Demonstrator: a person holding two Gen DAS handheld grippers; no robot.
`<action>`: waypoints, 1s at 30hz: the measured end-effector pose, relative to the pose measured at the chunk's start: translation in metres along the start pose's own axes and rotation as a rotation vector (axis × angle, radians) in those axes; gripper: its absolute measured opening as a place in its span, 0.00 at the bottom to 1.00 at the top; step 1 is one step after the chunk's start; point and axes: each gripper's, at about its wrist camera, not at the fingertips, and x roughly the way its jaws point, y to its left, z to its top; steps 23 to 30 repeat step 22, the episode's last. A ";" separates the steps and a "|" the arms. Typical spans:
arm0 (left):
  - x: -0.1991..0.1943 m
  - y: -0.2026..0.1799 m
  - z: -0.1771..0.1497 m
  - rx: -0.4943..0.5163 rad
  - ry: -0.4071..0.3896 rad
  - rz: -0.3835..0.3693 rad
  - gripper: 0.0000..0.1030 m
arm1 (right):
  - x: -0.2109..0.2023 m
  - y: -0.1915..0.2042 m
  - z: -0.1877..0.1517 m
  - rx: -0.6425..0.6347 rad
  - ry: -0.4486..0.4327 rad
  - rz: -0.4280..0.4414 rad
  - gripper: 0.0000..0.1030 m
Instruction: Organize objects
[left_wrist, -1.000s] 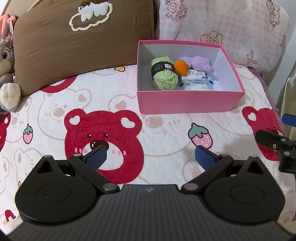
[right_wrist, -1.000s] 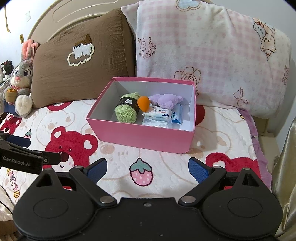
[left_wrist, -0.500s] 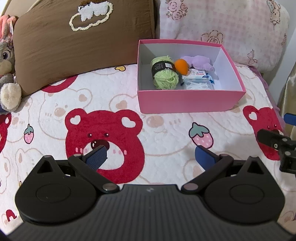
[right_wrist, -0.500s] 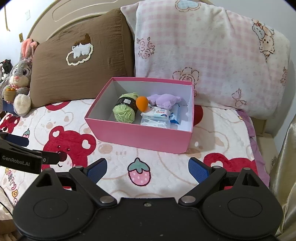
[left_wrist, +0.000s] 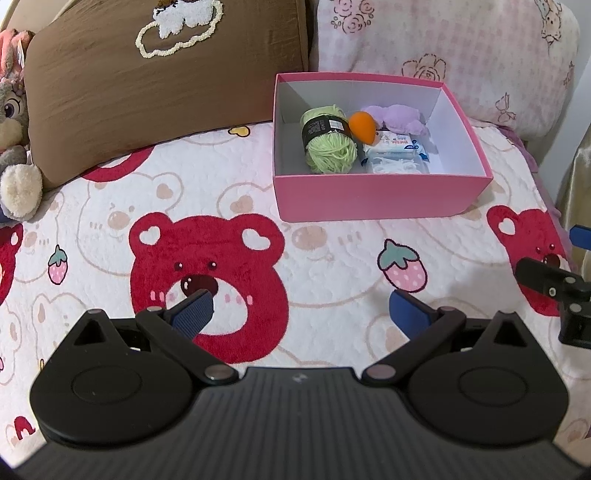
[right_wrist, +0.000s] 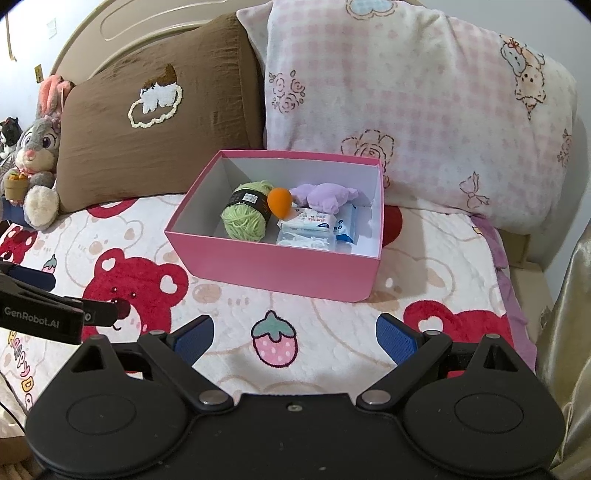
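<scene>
**Sorting looks close to finished, box packed**

Pink box (right_wrist: 273, 271) on the bed, in front of the brown pillow (right_wrist: 155, 125) and the pink checked pillow (right_wrist: 406, 103). Inside: green yarn ball (right_wrist: 245, 216) at the left, orange egg-shaped toy (right_wrist: 279, 202) touching it, purple plush (right_wrist: 321, 195) behind, tissue packets (right_wrist: 314, 227) in front of the plush. Nothing loose visible on the bear-print blanket (left_wrist: 207, 206) around the box, so probably little or nothing left to gather; lid not in view. Plush bunny (right_wrist: 35, 158) propped beside the brown pillow, likely just decor.

Left gripper (left_wrist: 299, 310) low over the blanket, well short of the box, jaws wide apart and holding nothing. Right gripper (right_wrist: 293, 338) likewise: jaws spread, empty, near side of the box.
</scene>
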 end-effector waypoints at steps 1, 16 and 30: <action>0.000 0.000 0.000 -0.001 0.001 -0.001 1.00 | 0.000 0.000 0.000 0.000 0.001 -0.001 0.94; 0.003 -0.001 -0.002 0.014 -0.001 -0.010 1.00 | 0.003 -0.002 -0.002 0.008 0.013 -0.005 0.94; 0.004 0.000 -0.001 0.010 0.003 -0.009 1.00 | 0.004 -0.003 -0.004 0.005 0.019 -0.005 0.94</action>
